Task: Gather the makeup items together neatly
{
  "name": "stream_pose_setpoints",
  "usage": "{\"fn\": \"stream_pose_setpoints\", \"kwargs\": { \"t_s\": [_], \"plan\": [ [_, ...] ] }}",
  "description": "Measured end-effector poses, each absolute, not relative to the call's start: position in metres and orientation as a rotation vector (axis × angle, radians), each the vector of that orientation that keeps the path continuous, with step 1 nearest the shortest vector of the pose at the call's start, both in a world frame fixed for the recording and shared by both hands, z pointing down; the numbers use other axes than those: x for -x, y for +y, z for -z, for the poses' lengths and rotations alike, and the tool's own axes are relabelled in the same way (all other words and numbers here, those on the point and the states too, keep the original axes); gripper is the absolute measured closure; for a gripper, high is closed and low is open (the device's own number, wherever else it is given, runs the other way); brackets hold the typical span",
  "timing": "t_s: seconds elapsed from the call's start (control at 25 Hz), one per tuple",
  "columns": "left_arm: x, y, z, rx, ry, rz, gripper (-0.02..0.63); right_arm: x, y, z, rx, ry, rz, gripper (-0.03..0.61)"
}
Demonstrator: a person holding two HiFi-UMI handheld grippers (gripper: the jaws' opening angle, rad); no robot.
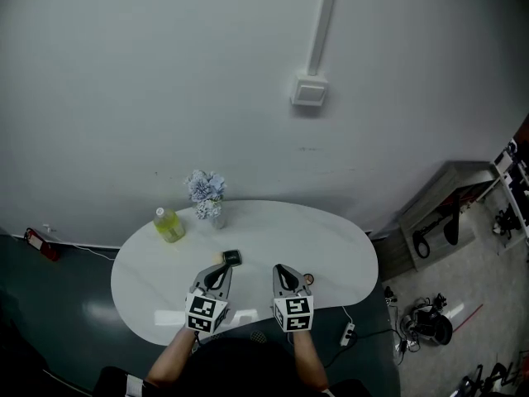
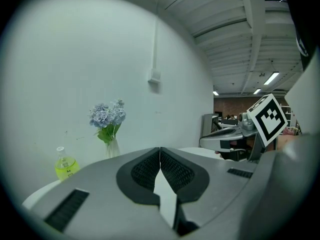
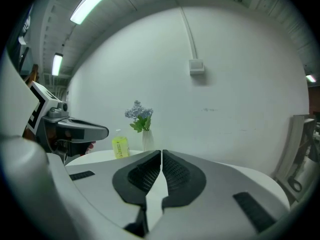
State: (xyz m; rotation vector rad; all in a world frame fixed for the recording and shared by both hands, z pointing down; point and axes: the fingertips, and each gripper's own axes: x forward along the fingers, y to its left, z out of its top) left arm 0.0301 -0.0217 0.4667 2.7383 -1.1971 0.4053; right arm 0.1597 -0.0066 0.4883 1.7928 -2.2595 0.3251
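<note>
On the white surface (image 1: 347, 246) the makeup bits sit spread out: a dark case (image 1: 232, 258) just ahead of the left claw (image 1: 221, 271), and a small round item (image 1: 308, 279) just beside the right claw (image 1: 283, 270), near the front rim. Both claws are pressed together with nothing between them, hovering above the surface. Risks, as a judgement: going in with the jaws together means a nudge, not a grab, so the flat case could skid toward the vase (image 1: 208, 198) or bottle (image 1: 169, 224) at the back. A tall vase tips easily if hit. The round item looks tiny and low. A sloppy sweep from the right claw could roll it off the rim. A pale speck touches the case, too small to identify, easy to miss.
</note>
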Motion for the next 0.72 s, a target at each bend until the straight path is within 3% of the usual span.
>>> {"fn": "stream_pose_setpoints", "kwargs": {
  "t_s": [0.72],
  "plan": [
    [0.002, -0.019, -0.472, -2.673, -1.279, -0.388, 0.594, -0.122, -0.008, -0.504, -1.649, -2.296, -0.376, 0.540]
  ]
}}
